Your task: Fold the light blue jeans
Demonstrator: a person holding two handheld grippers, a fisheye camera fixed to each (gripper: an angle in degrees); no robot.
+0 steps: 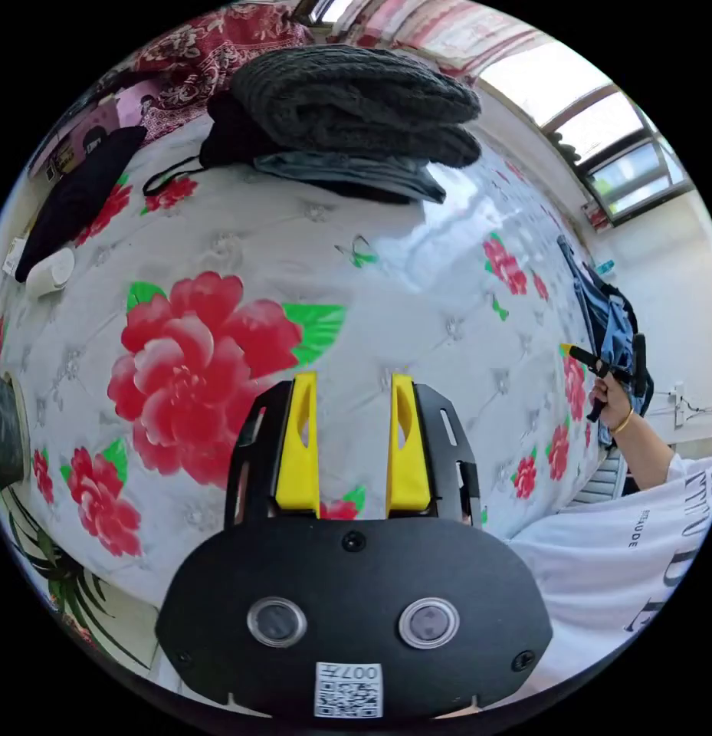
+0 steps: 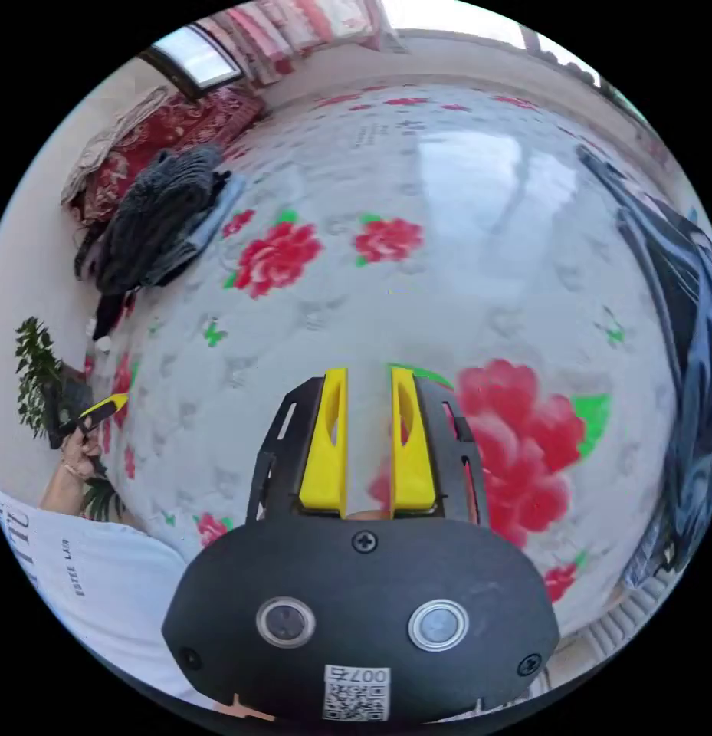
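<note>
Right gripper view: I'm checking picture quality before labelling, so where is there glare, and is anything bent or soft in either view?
Right gripper view: window light glares off the glossy flowered bed cover, washing out its far flowers, and the dark clothes at the edge smear. Left gripper view: a milder sheen on the cover beside the folded pile, the window blown out white, and the fisheye bulges the bed into a dome.

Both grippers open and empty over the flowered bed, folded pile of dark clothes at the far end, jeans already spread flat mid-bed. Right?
Not the jeans. The left gripper view shows them bunched at the bed's edge near the right gripper, not spread flat mid-bed. The rest holds: the left gripper has its jaws apart and empty, so does the right, and the dark pile sits at the far end.
</note>
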